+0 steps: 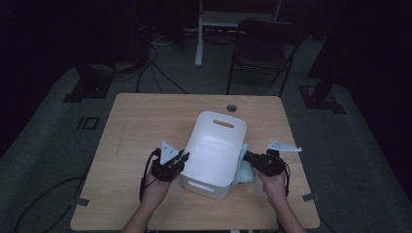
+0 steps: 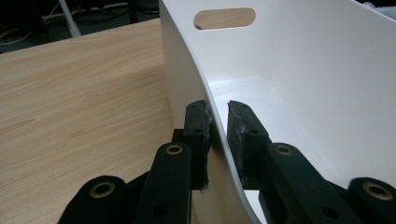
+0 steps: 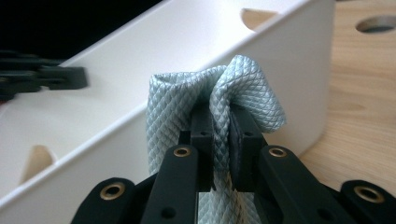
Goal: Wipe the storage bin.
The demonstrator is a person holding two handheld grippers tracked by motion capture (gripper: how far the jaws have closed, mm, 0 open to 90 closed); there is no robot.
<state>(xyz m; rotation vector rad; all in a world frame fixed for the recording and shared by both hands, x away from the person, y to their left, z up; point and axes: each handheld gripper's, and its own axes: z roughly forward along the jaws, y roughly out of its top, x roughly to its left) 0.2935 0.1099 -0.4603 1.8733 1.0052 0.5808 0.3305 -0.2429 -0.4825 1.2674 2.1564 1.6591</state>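
A white plastic bin (image 1: pixel 216 145) with slot handles stands on the wooden table (image 1: pixel 141 121). My left gripper (image 1: pixel 182 158) is shut on the bin's left wall (image 2: pixel 187 74), one jaw outside and one inside the rim. My right gripper (image 1: pixel 248 158), at the bin's right side, is shut on a fold of pale blue quilted cloth (image 3: pixel 224 88). The cloth (image 1: pixel 244 171) hangs bunched beside the bin's right wall (image 3: pixel 280 56), lifted off the table. The inside of the bin (image 2: pixel 299 84) looks bare.
A round cable hole (image 1: pixel 231 107) sits in the table behind the bin. Beyond the table stand a black folding chair (image 1: pixel 265 48) and a white stand leg (image 1: pixel 199 34); cables (image 1: pixel 155 68) lie on the dark floor.
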